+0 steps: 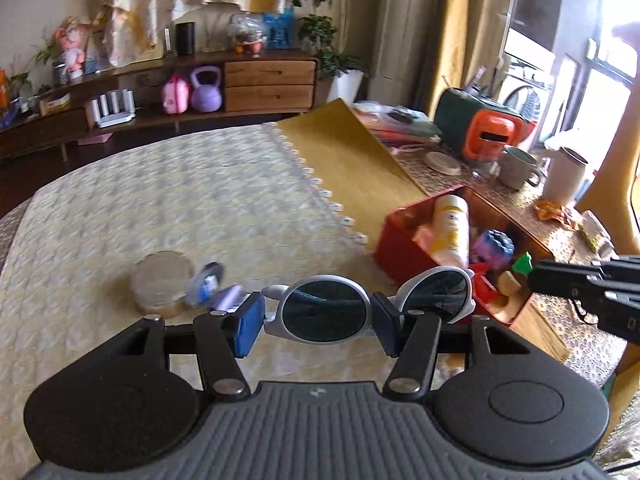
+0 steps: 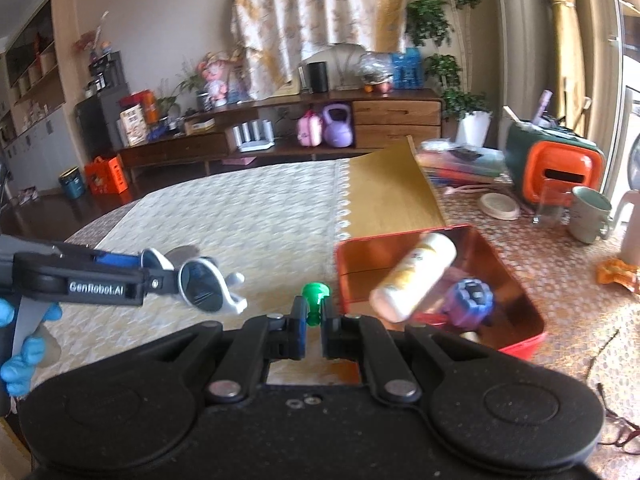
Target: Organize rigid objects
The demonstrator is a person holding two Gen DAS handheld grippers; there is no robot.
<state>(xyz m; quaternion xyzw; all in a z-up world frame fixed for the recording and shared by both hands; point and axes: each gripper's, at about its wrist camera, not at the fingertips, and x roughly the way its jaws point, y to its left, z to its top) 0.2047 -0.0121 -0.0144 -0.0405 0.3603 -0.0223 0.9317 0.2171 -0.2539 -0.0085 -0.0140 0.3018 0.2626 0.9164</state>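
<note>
Two items are in transit: the left gripper (image 1: 316, 320) pinches white-framed dark-lens sunglasses (image 1: 332, 308); the right gripper (image 2: 314, 326) pinches a small green plastic piece (image 2: 315, 300). Ahead-right, the red metal tin (image 2: 520, 344) already holds a cream bottle (image 2: 416, 280) and a purple toy (image 2: 468, 300). Left of the left gripper, small items (image 1: 208, 284) remain on the table (image 1: 160, 200).

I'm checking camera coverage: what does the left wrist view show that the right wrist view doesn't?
Only the left wrist view: a clear round container lying on the pale tablecloth.

Only the right wrist view: a blue-gloved hand holding the left gripper, and an orange bag on the floor.

Both: the sunglasses in the left gripper, the green piece in the right gripper, the red box.
</note>
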